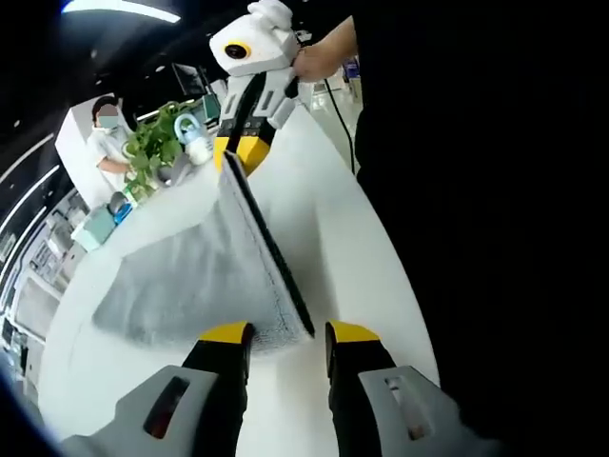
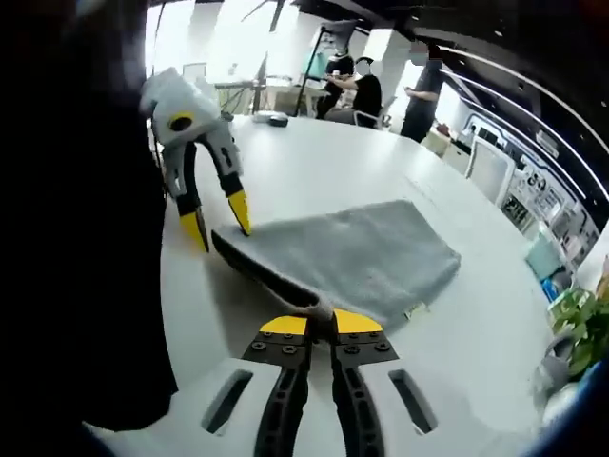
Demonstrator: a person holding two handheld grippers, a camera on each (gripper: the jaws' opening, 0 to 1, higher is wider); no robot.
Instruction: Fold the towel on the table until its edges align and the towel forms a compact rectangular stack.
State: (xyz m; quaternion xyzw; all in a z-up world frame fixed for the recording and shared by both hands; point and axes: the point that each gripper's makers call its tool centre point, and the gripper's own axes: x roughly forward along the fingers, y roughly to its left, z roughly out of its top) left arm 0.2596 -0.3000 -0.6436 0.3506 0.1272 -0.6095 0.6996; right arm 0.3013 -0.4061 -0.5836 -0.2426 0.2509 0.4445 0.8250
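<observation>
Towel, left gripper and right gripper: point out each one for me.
towel (image 2: 366,249), right gripper view, middle of its grey top face.
left gripper (image 2: 217,226), right gripper view, midway between its yellow tips.
right gripper (image 2: 321,324), right gripper view, where its yellow tips meet on the towel's edge.

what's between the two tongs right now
The grey towel: its raised near edge runs from the right tongs, shut on it, to the open left tongs, as the right gripper view shows.
</observation>
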